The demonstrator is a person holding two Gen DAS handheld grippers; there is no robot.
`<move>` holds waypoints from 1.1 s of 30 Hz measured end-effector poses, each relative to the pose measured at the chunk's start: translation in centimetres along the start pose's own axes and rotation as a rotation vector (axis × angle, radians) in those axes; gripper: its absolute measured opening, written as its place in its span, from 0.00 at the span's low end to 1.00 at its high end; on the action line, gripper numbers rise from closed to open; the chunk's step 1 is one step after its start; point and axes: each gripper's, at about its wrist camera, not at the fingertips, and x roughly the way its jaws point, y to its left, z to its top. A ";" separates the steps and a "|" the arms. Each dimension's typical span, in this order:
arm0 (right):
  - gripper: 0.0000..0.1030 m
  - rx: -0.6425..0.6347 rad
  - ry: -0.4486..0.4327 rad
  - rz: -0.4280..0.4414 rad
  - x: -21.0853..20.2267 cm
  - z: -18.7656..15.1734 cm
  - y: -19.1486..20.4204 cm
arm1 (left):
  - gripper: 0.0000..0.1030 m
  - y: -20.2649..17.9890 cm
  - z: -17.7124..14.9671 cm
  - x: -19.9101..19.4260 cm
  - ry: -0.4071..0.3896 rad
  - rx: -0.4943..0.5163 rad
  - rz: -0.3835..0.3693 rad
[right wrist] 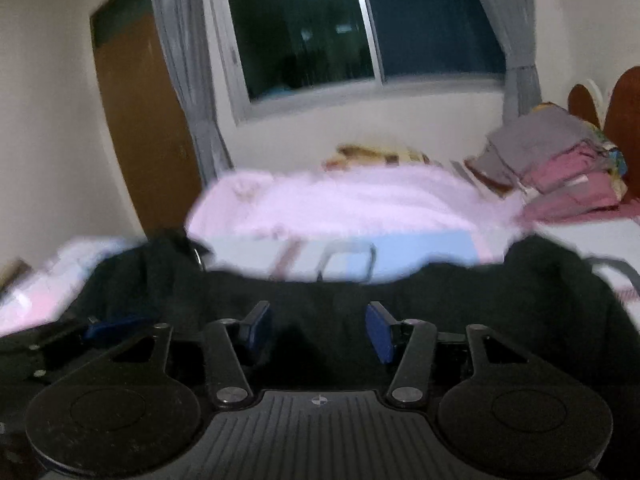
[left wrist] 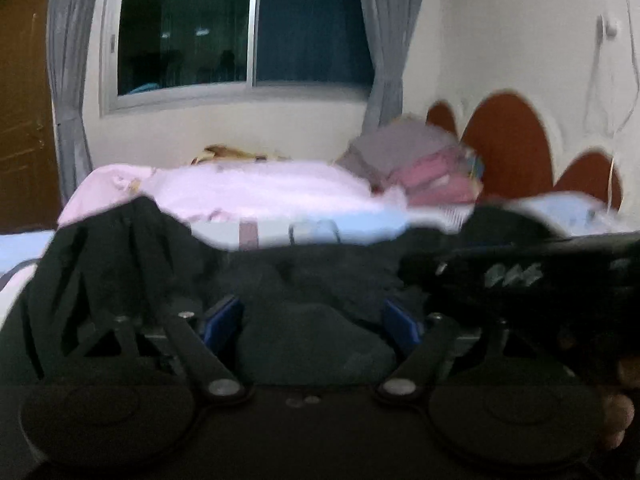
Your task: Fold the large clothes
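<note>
A large black garment (left wrist: 120, 260) lies bunched across the near side of the bed, and the blurred right wrist view shows the garment (right wrist: 540, 300) spread wide. My left gripper (left wrist: 312, 320) is low over it with its blue pads (left wrist: 224, 316) far apart; a mound of black cloth sits between them and I see no pad pressing on it. My right gripper (right wrist: 320, 330) also hovers just over the cloth, its blue pads (right wrist: 378, 332) apart with their inner faces bare. The right tool's black body (left wrist: 520, 276) shows close on the right of the left wrist view.
A pink blanket (left wrist: 260, 188) covers the bed behind the garment. A stack of folded grey and pink clothes (right wrist: 560, 168) sits at the far right by the brown headboard (left wrist: 508, 140). A dark window (left wrist: 240, 28) with grey curtains is behind, and a wooden door (right wrist: 140, 120) at the left.
</note>
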 end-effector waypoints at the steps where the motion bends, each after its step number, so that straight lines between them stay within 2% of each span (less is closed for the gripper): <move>1: 0.50 0.003 -0.007 0.000 0.6 -0.6 0.1 | 0.76 -0.1 -0.3 0.4 0.015 0.008 0.010; 7: 0.50 0.054 -0.090 0.013 2.8 -3.8 -0.8 | 0.79 -0.3 -1.7 2.0 0.020 0.026 0.042; 12: 0.50 0.017 -0.046 0.004 2.6 -3.0 -0.5 | 0.80 -0.2 -1.5 1.8 0.062 0.030 0.034; 13: 0.50 -0.010 -0.030 -0.002 1.5 -2.5 -0.3 | 0.79 -0.1 -1.0 1.3 0.076 0.035 0.026; 15: 0.50 -0.024 -0.070 -0.035 -2.0 -1.9 -0.7 | 0.75 0.7 -0.2 -0.9 0.085 0.034 0.018; 17: 0.50 -0.023 -0.078 -0.096 -5.0 -2.2 -2.4 | 0.78 1.7 -0.1 -3.2 0.073 0.045 0.051; 19: 0.50 0.000 -0.094 -0.157 -7.2 -2.8 -4.4 | 0.76 2.8 -0.4 -5.4 0.063 0.062 0.104; 22: 0.50 0.048 -0.018 -0.237 -8.2 -4.5 -7.7 | 0.76 5.7 -1.4 -6.9 0.083 0.002 0.177; 23: 0.50 0.050 0.015 -0.243 -7.9 -5.1 -8.3 | 0.72 6.5 -2.1 -6.4 0.126 -0.012 0.196; 24: 0.50 0.046 0.031 -0.237 -7.7 -5.8 -8.7 | 0.74 6.9 -2.9 -5.8 0.156 -0.003 0.199; 26: 0.50 0.018 0.015 -0.249 -7.2 -7.0 -8.6 | 0.75 7.0 -4.3 -5.2 0.137 -0.004 0.199; 29: 0.51 0.051 0.014 -0.248 -7.0 -7.4 -9.1 | 0.76 7.3 -4.2 -4.5 0.149 -0.057 0.198; 33: 0.51 0.035 0.055 -0.251 -6.8 -6.8 -8.5 | 0.76 7.3 -3.7 -4.5 0.168 -0.029 0.193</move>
